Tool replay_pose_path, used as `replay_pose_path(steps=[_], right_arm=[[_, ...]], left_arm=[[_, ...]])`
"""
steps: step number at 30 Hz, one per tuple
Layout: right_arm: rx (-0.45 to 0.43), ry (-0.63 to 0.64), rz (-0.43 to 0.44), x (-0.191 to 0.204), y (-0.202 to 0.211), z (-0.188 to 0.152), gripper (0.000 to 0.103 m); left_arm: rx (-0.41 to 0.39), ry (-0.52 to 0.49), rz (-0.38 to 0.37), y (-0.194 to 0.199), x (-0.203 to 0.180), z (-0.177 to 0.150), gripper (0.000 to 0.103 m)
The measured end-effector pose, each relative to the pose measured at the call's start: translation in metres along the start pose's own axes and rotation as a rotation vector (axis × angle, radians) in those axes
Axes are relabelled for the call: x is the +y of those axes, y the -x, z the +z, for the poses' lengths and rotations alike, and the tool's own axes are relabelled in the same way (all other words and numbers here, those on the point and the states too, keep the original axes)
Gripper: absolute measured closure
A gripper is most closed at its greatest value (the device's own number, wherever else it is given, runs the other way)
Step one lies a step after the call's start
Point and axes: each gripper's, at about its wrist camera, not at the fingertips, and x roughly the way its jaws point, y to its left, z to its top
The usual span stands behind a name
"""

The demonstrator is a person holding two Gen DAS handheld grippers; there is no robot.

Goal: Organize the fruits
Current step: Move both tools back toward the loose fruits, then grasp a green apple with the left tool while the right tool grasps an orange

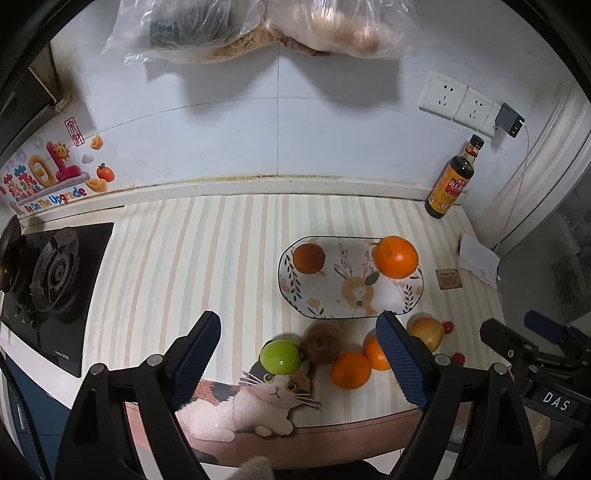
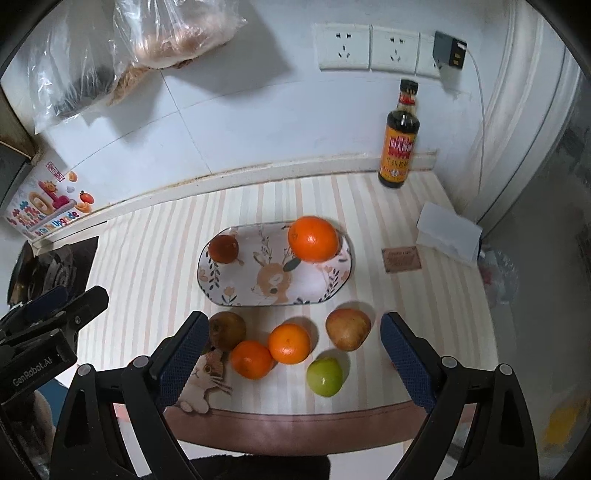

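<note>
A patterned oval plate point(image 1: 388, 299) point(image 2: 306, 277) holds a big orange point(image 1: 396, 256) point(image 2: 313, 239) and a brown fruit point(image 1: 308, 258) point(image 2: 223, 248). In front of it on the striped mat lie another brown fruit point(image 2: 227, 329), two oranges point(image 2: 252, 359) point(image 2: 289, 343), a yellow-red apple point(image 2: 348, 328) and a green apple point(image 2: 325, 376). The left wrist view shows a green apple point(image 1: 280, 356) by the cat picture. My left gripper point(image 1: 298, 321) and right gripper point(image 2: 294, 321) hover above this loose fruit, both open and holding nothing.
A dark sauce bottle point(image 2: 400, 147) stands at the back wall. A white folded packet point(image 2: 447, 232) and a brown card point(image 2: 400, 259) lie right of the plate. A gas burner point(image 1: 55, 280) is at the left. Plastic bags point(image 1: 258, 29) hang on the wall.
</note>
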Motion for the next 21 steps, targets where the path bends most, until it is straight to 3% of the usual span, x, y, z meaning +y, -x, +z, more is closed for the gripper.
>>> replay_pose_path(steps=[1, 2, 3, 12, 14, 18, 21], right_arm=[[0.011, -0.008, 0.007, -0.002, -0.004, -0.003, 0.007], [0.03, -0.012, 0.012, -0.003, -0.01, -0.006, 0.007], [0.065, -0.022, 0.024, -0.004, -0.022, -0.011, 0.007], [0.301, -0.178, 0.13, -0.03, -0.144, -0.034, 0.007], [0.342, -0.199, 0.131, -0.034, -0.168, -0.037, 0.013], [0.431, -0.187, 0.132, -0.032, -0.207, -0.04, 0.022], [0.468, -0.154, 0.115, -0.027, -0.224, -0.042, 0.023]], left_arm=[[0.01, 0.002, 0.006, -0.005, 0.002, -0.002, 0.013], [0.026, 0.005, 0.004, -0.011, 0.003, -0.003, 0.002], [0.041, 0.006, 0.0, -0.018, 0.005, -0.005, 0.0], [0.261, -0.003, 0.118, -0.125, 0.021, -0.036, 0.0], [0.309, -0.005, 0.134, -0.145, 0.025, -0.042, 0.0], [0.396, -0.003, 0.144, -0.178, 0.027, -0.052, 0.0], [0.423, -0.022, 0.142, -0.193, 0.024, -0.057, 0.0]])
